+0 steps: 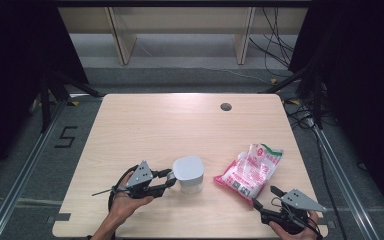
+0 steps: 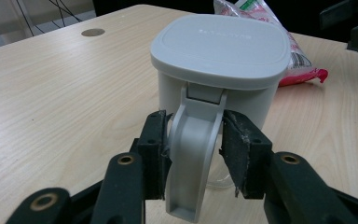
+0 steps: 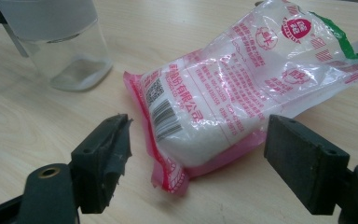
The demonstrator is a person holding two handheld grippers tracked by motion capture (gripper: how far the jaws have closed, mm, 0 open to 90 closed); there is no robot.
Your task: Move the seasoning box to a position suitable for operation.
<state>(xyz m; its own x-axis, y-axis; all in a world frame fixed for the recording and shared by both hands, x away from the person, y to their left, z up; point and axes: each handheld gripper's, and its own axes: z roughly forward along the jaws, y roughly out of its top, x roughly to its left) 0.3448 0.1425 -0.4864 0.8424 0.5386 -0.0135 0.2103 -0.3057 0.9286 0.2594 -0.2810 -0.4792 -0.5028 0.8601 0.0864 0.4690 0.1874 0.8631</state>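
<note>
A container with a grey lid [image 1: 188, 172] [image 2: 219, 46] and a clear lower body [image 3: 56, 42] stands upright on the wooden table [image 1: 155, 130], near its front edge. A grey handle [image 2: 193, 154] hangs down from the lid's rim on the side facing me. My left gripper [image 1: 170, 179] [image 2: 193, 140] is shut on this handle, one pad against each side. To the right lies a pink and clear bag of white grains [image 1: 250, 171] [image 3: 223, 88] [image 2: 261, 14]. My right gripper [image 1: 263, 196] [image 3: 198, 149] is open just in front of the bag's near end, not touching it.
A small round grommet hole [image 1: 225, 106] [image 2: 93, 32] sits near the table's far edge. Cables [image 1: 280, 45] lie on the floor behind the table's right corner. The table's front edge runs close under both hands.
</note>
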